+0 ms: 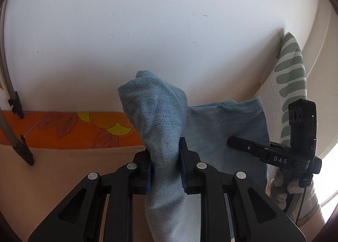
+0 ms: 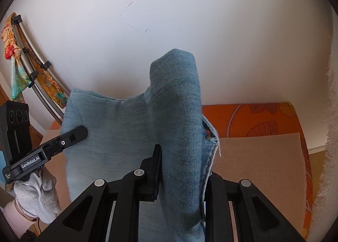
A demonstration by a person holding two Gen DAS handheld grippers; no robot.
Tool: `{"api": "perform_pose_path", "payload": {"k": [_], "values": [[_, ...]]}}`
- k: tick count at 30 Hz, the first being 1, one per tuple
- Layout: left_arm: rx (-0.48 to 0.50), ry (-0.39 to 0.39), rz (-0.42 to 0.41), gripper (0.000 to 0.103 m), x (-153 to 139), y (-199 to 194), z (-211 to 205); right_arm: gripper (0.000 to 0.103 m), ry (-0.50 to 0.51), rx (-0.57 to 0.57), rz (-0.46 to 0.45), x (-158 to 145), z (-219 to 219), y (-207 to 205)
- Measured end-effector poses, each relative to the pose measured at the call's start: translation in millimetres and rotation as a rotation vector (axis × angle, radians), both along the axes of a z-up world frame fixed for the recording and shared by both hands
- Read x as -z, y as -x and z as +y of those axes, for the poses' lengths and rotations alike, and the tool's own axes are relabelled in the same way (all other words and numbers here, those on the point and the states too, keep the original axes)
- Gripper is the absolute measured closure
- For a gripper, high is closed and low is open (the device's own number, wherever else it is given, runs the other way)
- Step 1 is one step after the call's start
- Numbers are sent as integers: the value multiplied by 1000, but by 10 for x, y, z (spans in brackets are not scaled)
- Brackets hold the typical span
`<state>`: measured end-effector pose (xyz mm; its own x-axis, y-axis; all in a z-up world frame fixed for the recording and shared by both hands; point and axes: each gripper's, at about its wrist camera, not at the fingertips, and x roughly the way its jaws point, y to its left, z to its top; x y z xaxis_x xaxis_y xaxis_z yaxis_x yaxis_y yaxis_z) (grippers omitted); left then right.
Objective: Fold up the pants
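Behind held-up pants (image 1: 162, 119): white wall (image 1: 147, 20), orange floral cover (image 1: 63, 127); left gripper (image 1: 164, 168), right gripper (image 2: 181, 170) both clamp denim.

The soft, light blue denim pants (image 1: 162, 119) are held up off the surface, bunched into a fold at each end, with flat cloth stretched between.

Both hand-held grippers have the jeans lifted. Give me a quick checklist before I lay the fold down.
1. Left hand-held gripper pinching the blue jeans: ok, fabric bunched between its pads.
2. Right hand-held gripper pinching the jeans: ok, a thick fold fills its jaws.
3. Fabric spanning between the two grippers without twist: cannot tell.
4. Beige surface ahead free for laying down: ok on the right side.
5. Lower part of the jeans lying flat: cannot tell, hidden below the grippers.
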<state>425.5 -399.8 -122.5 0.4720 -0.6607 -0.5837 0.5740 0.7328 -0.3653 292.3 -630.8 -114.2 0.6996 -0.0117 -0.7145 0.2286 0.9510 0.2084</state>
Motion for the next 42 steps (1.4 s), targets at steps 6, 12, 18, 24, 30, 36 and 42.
{"api": "perform_pose_path", "payload": {"k": [6,12,18,24,30,36,42], "values": [[-84,-89,-67,75,-9,-31,25,60,86,84,66,142,17,-90],[-83,-104,-98,75,-142,88,94,46,150,178,60,35,-3,-73],[-61,-107,-113,75,-303,214,118,24,283,241,10,-247,12,138],[-31,-99,-129,75,-529,475,265,24,244,251,-48,-525,118,511],[-7,-87,-123,60,-735,814,462,23,211,271,-100,-758,398,872],[37,-106,-197,56,-1018,1379,626,21,210,271,-147,-1058,739,1417],[87,-59,-208,45,-1249,1851,855,10,262,284,-168,-1303,1259,1971]]}}
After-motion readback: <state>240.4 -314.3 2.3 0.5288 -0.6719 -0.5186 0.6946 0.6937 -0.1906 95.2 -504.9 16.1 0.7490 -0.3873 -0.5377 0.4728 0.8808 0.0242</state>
